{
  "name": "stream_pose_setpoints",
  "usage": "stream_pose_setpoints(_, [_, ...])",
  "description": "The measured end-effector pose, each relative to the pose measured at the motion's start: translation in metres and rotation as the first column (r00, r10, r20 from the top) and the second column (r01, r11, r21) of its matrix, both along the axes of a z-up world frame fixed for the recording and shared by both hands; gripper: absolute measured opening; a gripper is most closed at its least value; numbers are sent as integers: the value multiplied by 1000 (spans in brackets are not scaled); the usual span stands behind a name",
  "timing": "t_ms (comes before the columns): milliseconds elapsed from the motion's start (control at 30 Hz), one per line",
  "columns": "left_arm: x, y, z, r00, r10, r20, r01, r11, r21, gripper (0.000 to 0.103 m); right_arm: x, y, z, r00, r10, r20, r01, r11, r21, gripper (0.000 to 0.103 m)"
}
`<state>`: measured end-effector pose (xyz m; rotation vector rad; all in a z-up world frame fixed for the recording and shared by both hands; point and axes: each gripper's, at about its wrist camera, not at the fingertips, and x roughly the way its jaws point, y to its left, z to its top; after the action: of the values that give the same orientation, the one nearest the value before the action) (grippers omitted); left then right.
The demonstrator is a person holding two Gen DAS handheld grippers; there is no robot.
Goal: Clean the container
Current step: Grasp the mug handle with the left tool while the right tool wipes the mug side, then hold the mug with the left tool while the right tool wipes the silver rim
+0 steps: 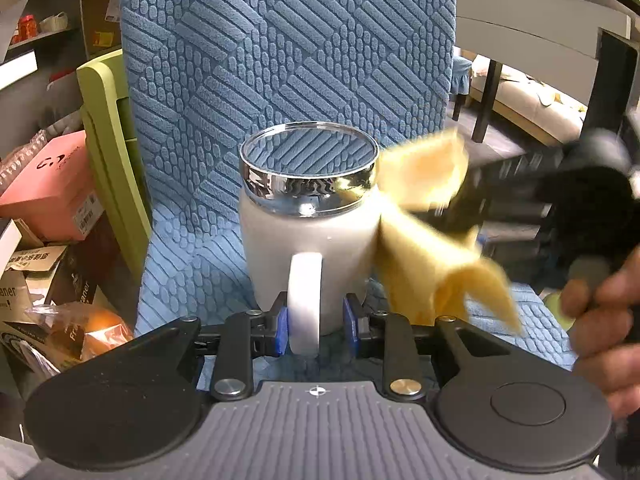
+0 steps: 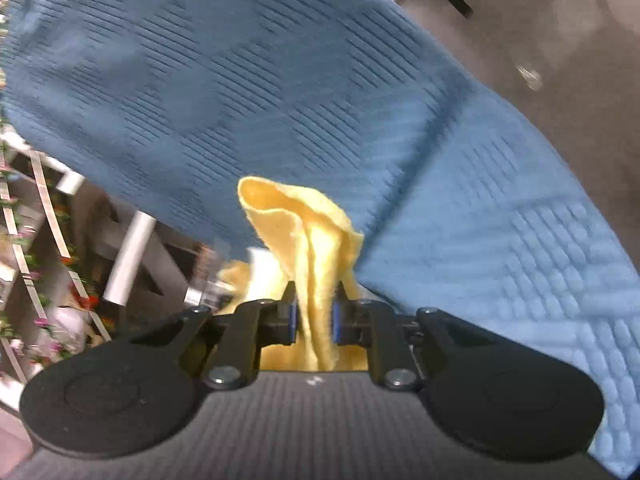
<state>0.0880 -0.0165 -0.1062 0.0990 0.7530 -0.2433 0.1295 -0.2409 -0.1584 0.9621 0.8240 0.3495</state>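
Observation:
A white mug-like container (image 1: 308, 236) with a chrome rim and clear lid stands on a blue-covered chair seat (image 1: 188, 264). My left gripper (image 1: 316, 326) has its jaws around the container's white handle (image 1: 305, 300), the left pad touching it and a small gap at the right pad. My right gripper (image 2: 314, 320) is shut on a yellow cloth (image 2: 304, 236). In the left wrist view that cloth (image 1: 432, 236) presses against the container's right side, held by the blurred right gripper (image 1: 500, 196). In the right wrist view the container is mostly hidden behind the cloth.
The chair's blue backrest (image 1: 288, 52) rises right behind the container. A green folded chair (image 1: 108, 152) and cluttered boxes (image 1: 52, 192) sit at the left. A dark table frame (image 1: 612, 76) stands at the right. A flowered white rack (image 2: 36, 264) shows in the right wrist view.

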Motion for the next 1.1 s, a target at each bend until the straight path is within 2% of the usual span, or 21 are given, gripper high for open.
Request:
stream_pose_setpoints(67, [1,0,0,1000,4,-3,-4,1000,-5,32,3,1,-7,999,3,-35,-3,1000,2,17])
stream_pose_setpoints(167, [2,0,0,1000,1,-9,-1,1000,-8,35,4,-1,7,999,3,42,-4,1000,17,17])
stream_pose_setpoints(200, [4,0,0,1000,6,-16,-7,1000,-10,40,4,-2,13,997,3,80,-5,1000,28,17])
stream_pose_setpoints(300, [5,2,2,1000,28,1,-28,999,-21,69,7,-1,12,995,24,94,-25,1000,11,18])
stream_pose_setpoints(400, [5,3,6,998,44,33,-43,998,-34,79,14,0,-3,998,35,45,-36,999,8,18])
stream_pose_setpoints(433, [6,3,7,998,47,41,-46,998,-38,81,15,0,-1,998,41,57,-42,999,6,18])
stream_pose_setpoints(600, [13,-1,5,997,52,51,-51,998,-26,82,22,0,10,987,58,151,-65,997,37,18])
stream_pose_setpoints(767, [18,-3,3,996,67,64,-66,998,-15,82,36,3,-7,992,100,73,-101,995,19,18])
stream_pose_setpoints(933, [22,-5,0,996,65,59,-64,998,-11,83,44,1,0,972,149,181,-162,985,56,18])
stream_pose_setpoints(1100, [25,-6,-2,995,70,64,-70,998,-5,86,53,2,-10,963,211,166,-217,976,19,18])
